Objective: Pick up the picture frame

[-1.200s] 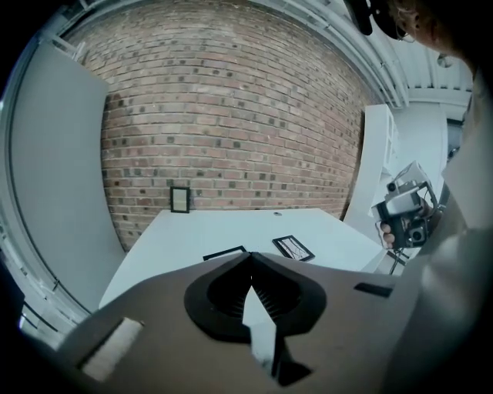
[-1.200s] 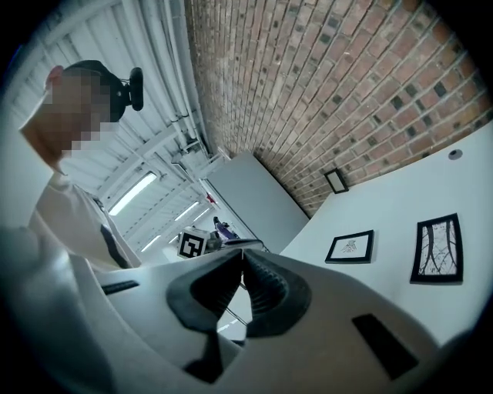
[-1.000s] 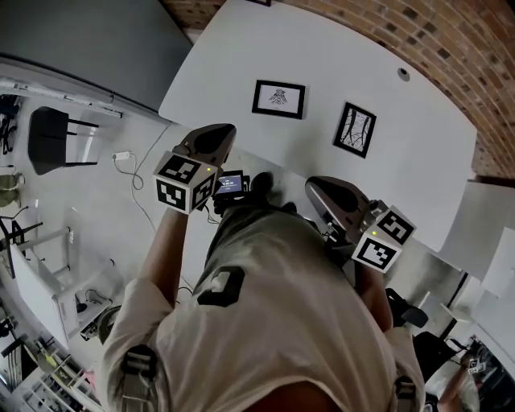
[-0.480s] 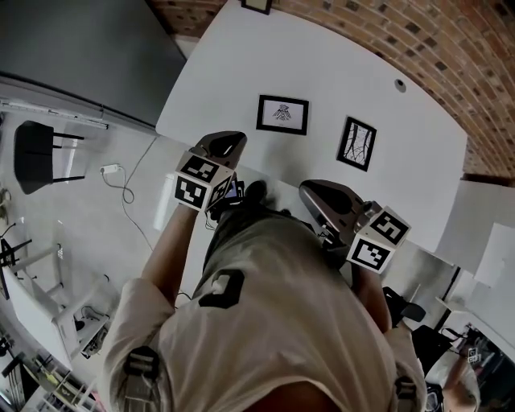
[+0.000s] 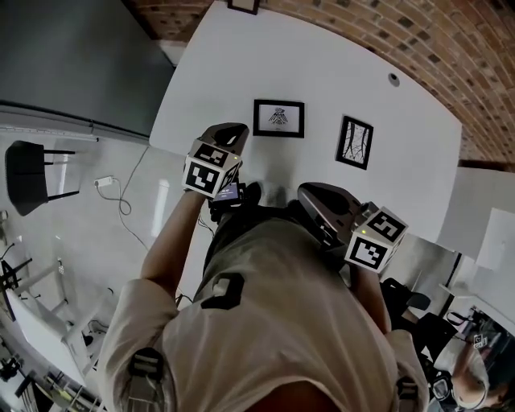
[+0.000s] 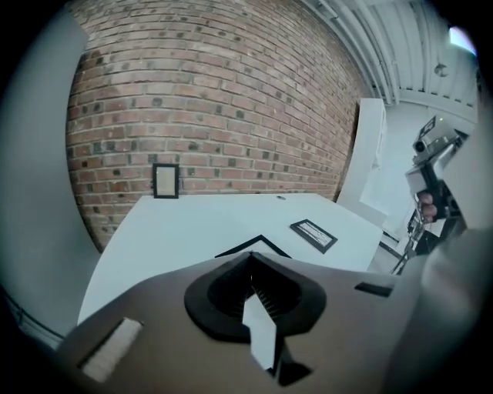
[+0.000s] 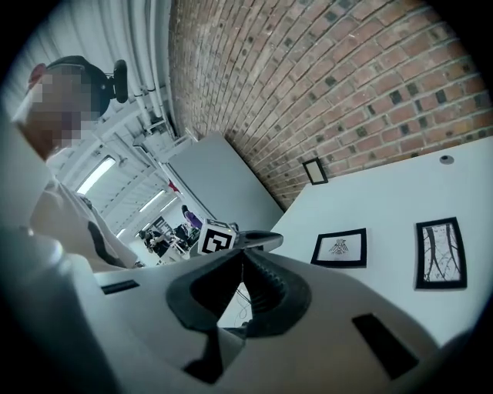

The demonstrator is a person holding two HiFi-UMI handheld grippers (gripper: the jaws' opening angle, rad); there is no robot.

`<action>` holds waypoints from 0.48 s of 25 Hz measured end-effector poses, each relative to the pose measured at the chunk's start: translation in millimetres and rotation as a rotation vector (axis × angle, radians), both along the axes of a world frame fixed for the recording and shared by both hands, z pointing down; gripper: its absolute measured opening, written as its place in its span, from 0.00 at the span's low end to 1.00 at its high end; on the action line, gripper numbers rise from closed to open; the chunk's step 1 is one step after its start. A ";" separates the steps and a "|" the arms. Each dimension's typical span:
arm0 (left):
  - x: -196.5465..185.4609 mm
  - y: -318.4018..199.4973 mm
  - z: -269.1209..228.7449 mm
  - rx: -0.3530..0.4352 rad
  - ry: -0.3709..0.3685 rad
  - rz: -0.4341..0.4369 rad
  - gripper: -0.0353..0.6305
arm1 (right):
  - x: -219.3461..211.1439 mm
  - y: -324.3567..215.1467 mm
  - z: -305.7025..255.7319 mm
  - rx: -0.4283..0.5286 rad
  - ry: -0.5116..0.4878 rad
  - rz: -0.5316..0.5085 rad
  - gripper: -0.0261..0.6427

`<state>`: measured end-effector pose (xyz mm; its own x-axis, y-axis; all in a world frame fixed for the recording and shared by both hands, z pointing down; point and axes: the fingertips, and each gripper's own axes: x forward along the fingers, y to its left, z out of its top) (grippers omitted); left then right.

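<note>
Two black picture frames lie flat on the white table (image 5: 241, 64): a landscape one (image 5: 278, 118) with a small drawing and a portrait one (image 5: 355, 142) with branch-like lines. My left gripper (image 5: 232, 130) is shut and empty, its tip over the table's near edge just left of the landscape frame. In the left gripper view its closed jaws (image 6: 250, 260) point at that frame's corner (image 6: 260, 244); the portrait frame (image 6: 313, 235) lies beyond. My right gripper (image 5: 308, 193) is shut and empty, off the table's near edge. Its view shows both frames (image 7: 340, 248) (image 7: 441, 252).
A third small frame (image 5: 243, 5) leans against the brick wall (image 5: 386, 32) at the table's far end. A round cable hole (image 5: 393, 79) sits in the tabletop. A black chair (image 5: 32, 165) and a cable (image 5: 121, 189) are on the floor to the left.
My left gripper has moved forward and down to the table's near edge, closer to the landscape frame. The right gripper has shifted slightly. Both stay shut.
</note>
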<state>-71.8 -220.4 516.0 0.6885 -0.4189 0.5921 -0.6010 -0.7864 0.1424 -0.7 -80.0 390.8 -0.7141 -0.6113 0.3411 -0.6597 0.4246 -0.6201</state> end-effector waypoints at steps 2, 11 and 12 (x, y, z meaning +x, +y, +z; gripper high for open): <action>5.1 -8.0 9.9 -0.035 0.015 -0.041 0.06 | 9.5 -3.7 2.1 -0.007 -0.016 0.013 0.05; 37.3 -46.5 44.0 -0.205 0.085 -0.262 0.06 | 63.8 -27.7 6.5 -0.043 -0.124 0.019 0.05; 39.9 -49.1 48.7 -0.214 0.076 -0.277 0.06 | 70.1 -29.7 7.1 -0.048 -0.135 0.019 0.05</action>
